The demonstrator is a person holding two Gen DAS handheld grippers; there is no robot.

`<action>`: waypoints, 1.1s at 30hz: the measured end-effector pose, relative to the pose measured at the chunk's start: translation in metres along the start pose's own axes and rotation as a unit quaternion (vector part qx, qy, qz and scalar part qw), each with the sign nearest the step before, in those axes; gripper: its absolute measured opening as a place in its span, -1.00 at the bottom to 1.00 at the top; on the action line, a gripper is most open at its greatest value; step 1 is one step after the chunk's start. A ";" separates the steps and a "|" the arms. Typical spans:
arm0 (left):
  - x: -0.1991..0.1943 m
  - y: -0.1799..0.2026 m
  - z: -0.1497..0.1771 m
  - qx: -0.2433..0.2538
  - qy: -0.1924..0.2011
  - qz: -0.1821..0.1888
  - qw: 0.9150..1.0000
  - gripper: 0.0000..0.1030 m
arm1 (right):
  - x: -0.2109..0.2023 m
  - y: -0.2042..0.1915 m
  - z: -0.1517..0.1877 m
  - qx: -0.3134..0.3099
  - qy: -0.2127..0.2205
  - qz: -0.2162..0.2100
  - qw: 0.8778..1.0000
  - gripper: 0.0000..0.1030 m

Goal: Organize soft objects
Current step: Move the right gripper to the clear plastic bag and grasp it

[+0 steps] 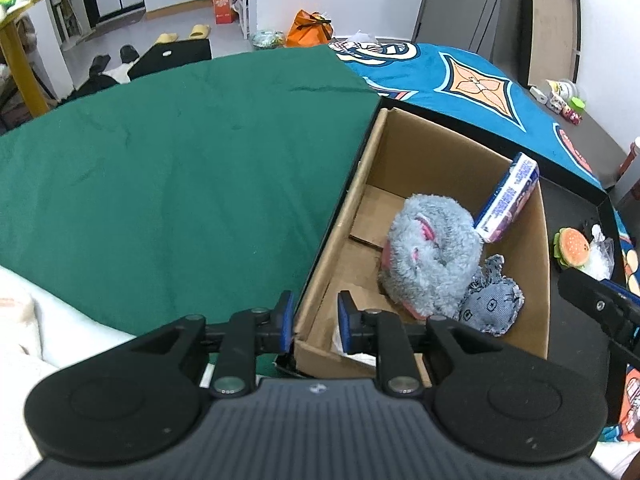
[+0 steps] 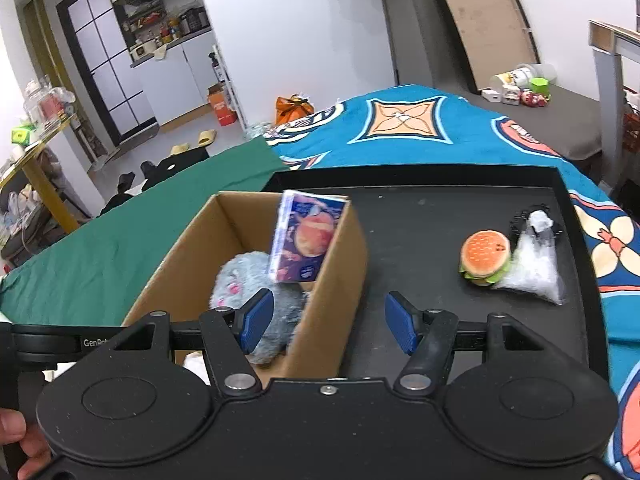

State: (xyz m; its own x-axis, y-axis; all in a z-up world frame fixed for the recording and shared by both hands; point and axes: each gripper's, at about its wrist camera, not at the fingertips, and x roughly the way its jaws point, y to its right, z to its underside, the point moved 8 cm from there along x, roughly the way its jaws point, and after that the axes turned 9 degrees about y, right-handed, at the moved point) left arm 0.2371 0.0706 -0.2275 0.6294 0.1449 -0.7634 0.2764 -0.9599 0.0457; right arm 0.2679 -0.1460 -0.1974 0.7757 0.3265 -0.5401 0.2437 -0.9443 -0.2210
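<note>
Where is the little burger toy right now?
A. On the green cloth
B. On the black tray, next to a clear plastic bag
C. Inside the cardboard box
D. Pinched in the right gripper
B. The burger toy sits on the black tray beside the clear plastic bag, outside the cardboard box, and no gripper touches it.

Your left hand-held gripper point(image 1: 315, 322) straddles the cardboard box's point(image 1: 532, 280) near-left wall, pads apart, gripping nothing. Inside lie a grey plush point(image 1: 432, 256), a denim toy point(image 1: 490, 304) and a tissue pack point(image 1: 508, 198).
</note>
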 end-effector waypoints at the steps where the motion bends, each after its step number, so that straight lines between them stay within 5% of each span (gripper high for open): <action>1: -0.001 0.003 0.000 0.006 0.001 -0.004 1.000 -0.48 | -0.001 0.003 -0.001 0.002 0.001 0.001 1.000 0.20; 13: -0.003 0.023 0.000 0.050 -0.001 -0.038 0.998 0.04 | 0.000 0.060 -0.005 0.021 0.013 0.036 0.999 0.42; 33: 0.000 0.049 -0.001 0.101 -0.010 -0.107 0.989 0.25 | 0.016 0.133 -0.019 0.013 0.047 0.057 0.997 0.65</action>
State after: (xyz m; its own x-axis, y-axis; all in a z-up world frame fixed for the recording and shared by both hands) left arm 0.2515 0.0235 -0.2241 0.5574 0.3466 -0.7544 0.2491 -0.9366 -0.2463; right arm 0.3241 -0.2670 -0.2197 0.8490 0.2112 -0.4844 0.1370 -0.9733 -0.1842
